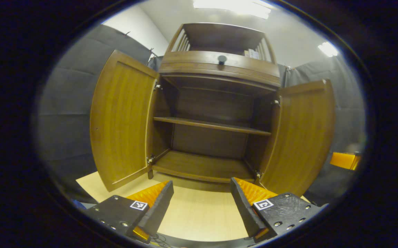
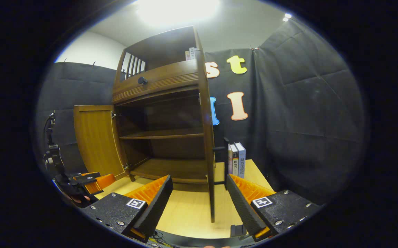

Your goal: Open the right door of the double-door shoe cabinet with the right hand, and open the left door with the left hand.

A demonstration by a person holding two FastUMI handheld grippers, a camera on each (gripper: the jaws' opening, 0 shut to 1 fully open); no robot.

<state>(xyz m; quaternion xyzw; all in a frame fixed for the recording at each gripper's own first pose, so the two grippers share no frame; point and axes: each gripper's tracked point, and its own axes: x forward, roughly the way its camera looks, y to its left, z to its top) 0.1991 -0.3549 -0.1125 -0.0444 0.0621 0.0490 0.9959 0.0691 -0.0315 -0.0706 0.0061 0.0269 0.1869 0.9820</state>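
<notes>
In the left gripper view your left claw [image 1: 201, 201] sits at the bottom centre with its fingers spread wide and nothing between them, just bare table [image 1: 199, 217] below. At the left of the frame the left door [image 1: 119, 119] stands swung well out from the shoe cabinet [image 1: 216, 69]. In the middle you look straight into the cabinet, with one shelf [image 1: 212, 124] across it and the floor board below. At the right of the frame the right door [image 1: 304, 132] is swung out too.

In the right gripper view your right claw [image 2: 199, 196] is likewise wide and holding nothing. At the far left you can see the other gripper; the left door [image 2: 95, 139] hangs open beside it. The right door [image 2: 208, 137] is edge-on at centre, its dark knob [image 2: 217, 149] sticking out toward the books [image 2: 236, 160] standing on the table.

By the look of it both doors are already open. They seem to be stiff wooden panels on hinges, light to swing and smooth-faced, so flat faces would likely slip. If you must move one, take it by the knob or pinch the free edge away from the hinge.
</notes>
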